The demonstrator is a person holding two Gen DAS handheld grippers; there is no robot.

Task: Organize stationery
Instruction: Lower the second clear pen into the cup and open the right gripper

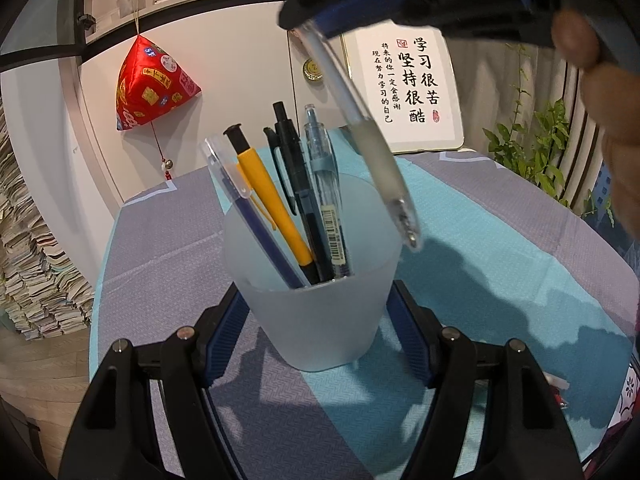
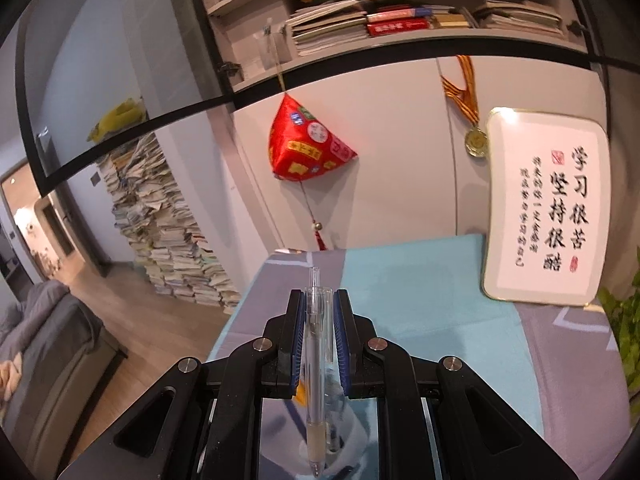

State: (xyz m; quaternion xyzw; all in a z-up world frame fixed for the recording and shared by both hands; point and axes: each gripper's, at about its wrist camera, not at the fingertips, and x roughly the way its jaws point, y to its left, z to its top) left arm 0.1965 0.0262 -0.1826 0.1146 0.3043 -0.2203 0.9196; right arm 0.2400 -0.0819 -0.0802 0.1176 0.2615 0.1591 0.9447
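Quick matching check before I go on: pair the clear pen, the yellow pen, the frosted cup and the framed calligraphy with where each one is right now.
Things:
1. clear pen
2. yellow pen
3. frosted cup
4. framed calligraphy

Places:
A. between the left gripper fingers, on the tablecloth
B. standing inside the cup
C. clamped in the right gripper, tip above the cup's rim
D. at the table's far edge, by the cabinet

Pairs: 1-C, 2-B, 3-A, 4-D
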